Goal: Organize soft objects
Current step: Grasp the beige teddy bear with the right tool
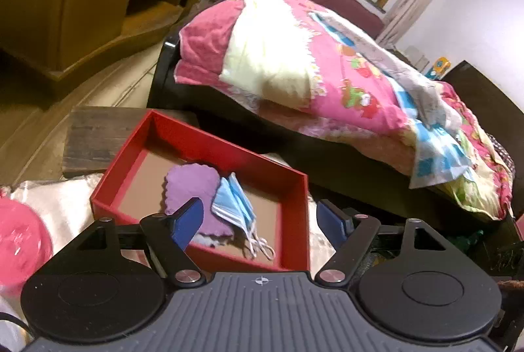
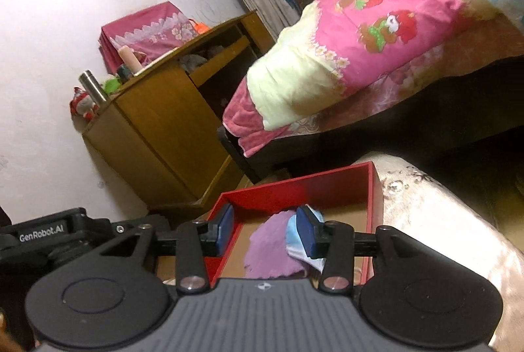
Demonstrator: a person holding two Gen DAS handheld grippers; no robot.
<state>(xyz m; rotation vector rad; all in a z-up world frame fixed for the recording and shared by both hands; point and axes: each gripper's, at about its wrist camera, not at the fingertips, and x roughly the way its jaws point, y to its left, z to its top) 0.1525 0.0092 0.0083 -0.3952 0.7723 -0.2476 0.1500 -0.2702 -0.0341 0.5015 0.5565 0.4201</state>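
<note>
A red open box (image 1: 199,136) sits on a pale satin-covered surface. Inside it lie a purple scalloped cloth (image 1: 193,185) and a bundle of blue face masks (image 1: 234,204), side by side and touching. My left gripper (image 1: 260,217) hovers above the box's near edge, its jaws wide open and empty. In the right wrist view the same red box (image 2: 294,185) holds the purple cloth (image 2: 275,250) and the masks (image 2: 294,245). My right gripper (image 2: 266,229) hangs over the box's near left part, open by a moderate gap with nothing between its blue pads.
A bed with a pink cartoon quilt (image 1: 327,67) lies behind the box. A wooden cabinet (image 2: 157,122) stands by the wall, left of the bed. A pink round object (image 1: 19,240) lies at the left, and a dark wooden board (image 1: 95,136) beyond the box. The other gripper's body (image 2: 49,237) shows at left.
</note>
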